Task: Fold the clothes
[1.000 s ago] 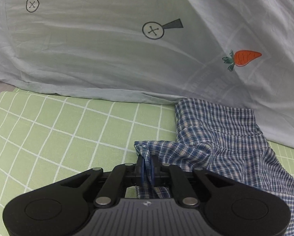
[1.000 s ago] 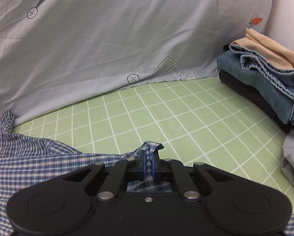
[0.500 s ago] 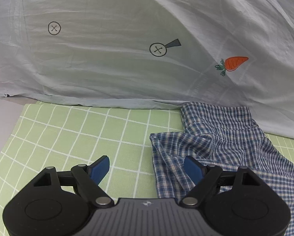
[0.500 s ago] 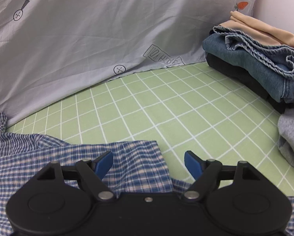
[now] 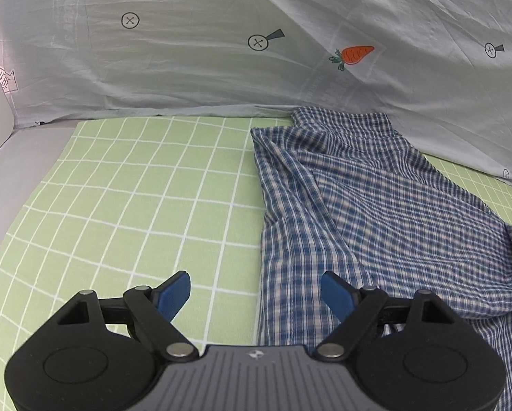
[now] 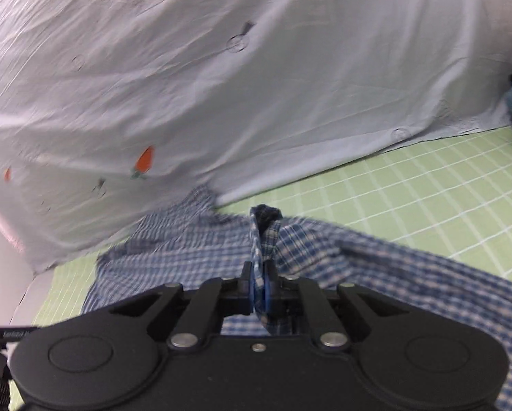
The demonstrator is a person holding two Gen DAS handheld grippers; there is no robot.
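One plaid shirt [image 5: 392,212], thin and floppy, lies rumpled on the green checked surface [image 5: 136,188].
Right tongs [image 6: 261,291] pinch a bunched edge; left tongs [image 5: 256,294] gape empty over its hem, the likely grab point.

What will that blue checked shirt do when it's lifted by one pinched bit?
Probably floppy: the checked shirt already bunches into a peak where the right gripper pinches it. Likely light, since it lies thin and wrinkled on the green mat. The rest should drape and trail.
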